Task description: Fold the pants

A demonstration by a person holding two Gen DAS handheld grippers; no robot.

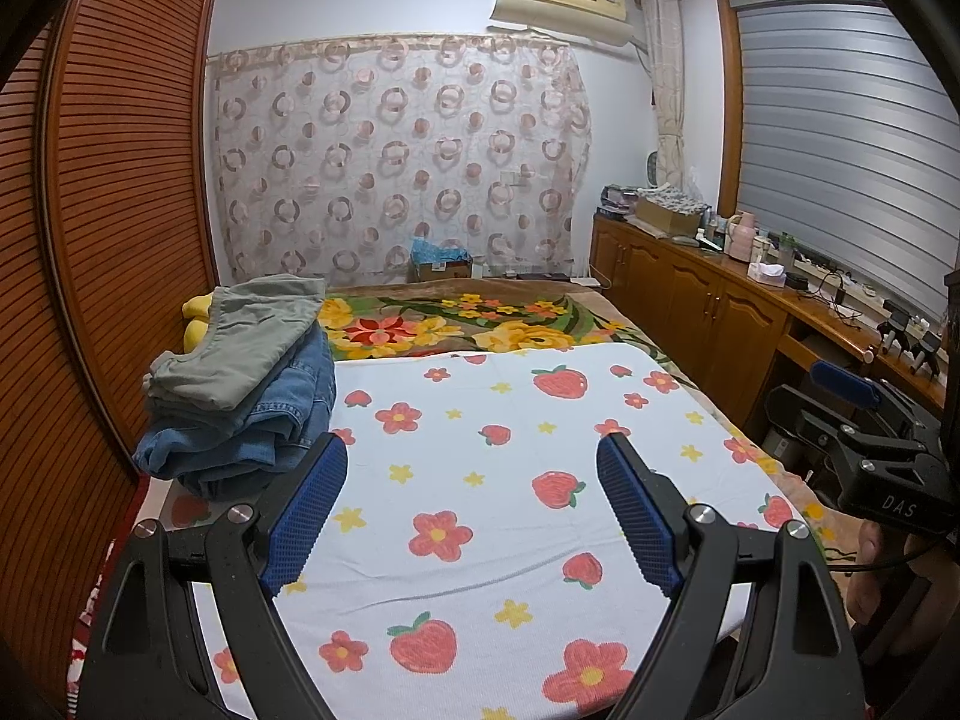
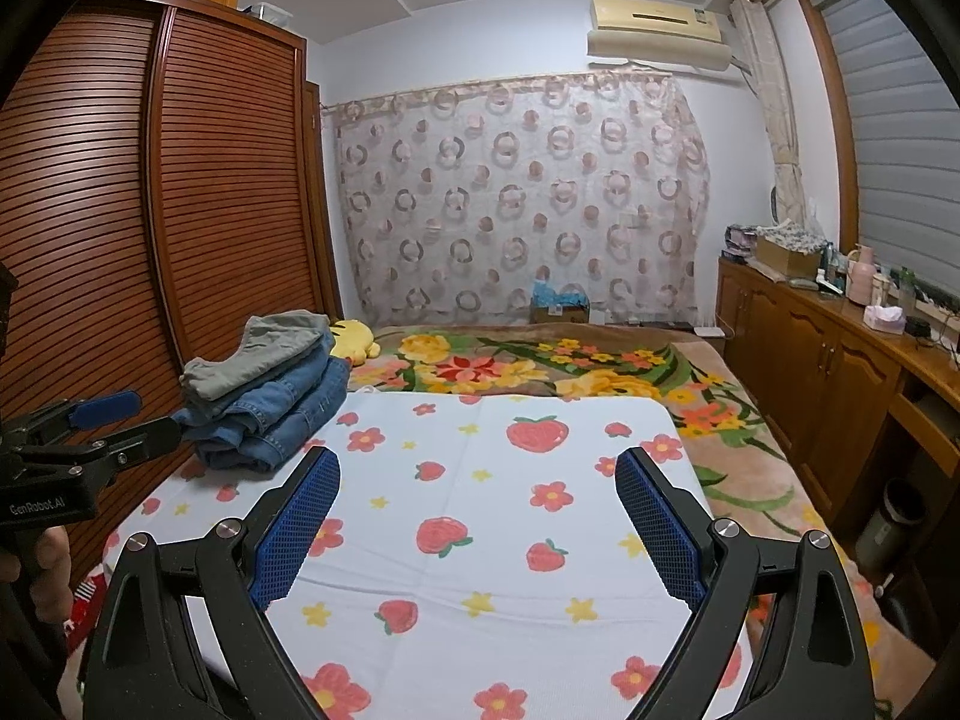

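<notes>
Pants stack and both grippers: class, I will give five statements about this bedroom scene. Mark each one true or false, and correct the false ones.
1. The pants stack lies on the strawberry sheet near the wardrobe. True.
2. A grey-green pair tops the stack, with denim beneath. True.
3. The left gripper grips a trouser leg. False: its jaws stand open and hold nothing.
4. The right gripper is shut. False: its jaws stand open above the sheet.
5. An unfolded pair lies spread across the middle of the sheet. False: the sheet's middle is bare.
</notes>
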